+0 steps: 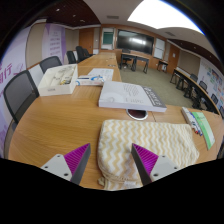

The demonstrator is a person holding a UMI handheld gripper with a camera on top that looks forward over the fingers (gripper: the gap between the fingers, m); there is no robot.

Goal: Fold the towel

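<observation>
The gripper hangs with its fingers apart, holding nothing — the towel, cream with a zigzag pattern, lies rumpled on the table between and just beyond the pink pads. A book sits farther back.

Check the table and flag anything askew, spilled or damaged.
Nothing spilled or damaged. The chevron towel lies flat but slightly rumpled and not yet folded on the wooden table, just ahead of the open fingers. Papers beyond it sit loosely stacked.
</observation>
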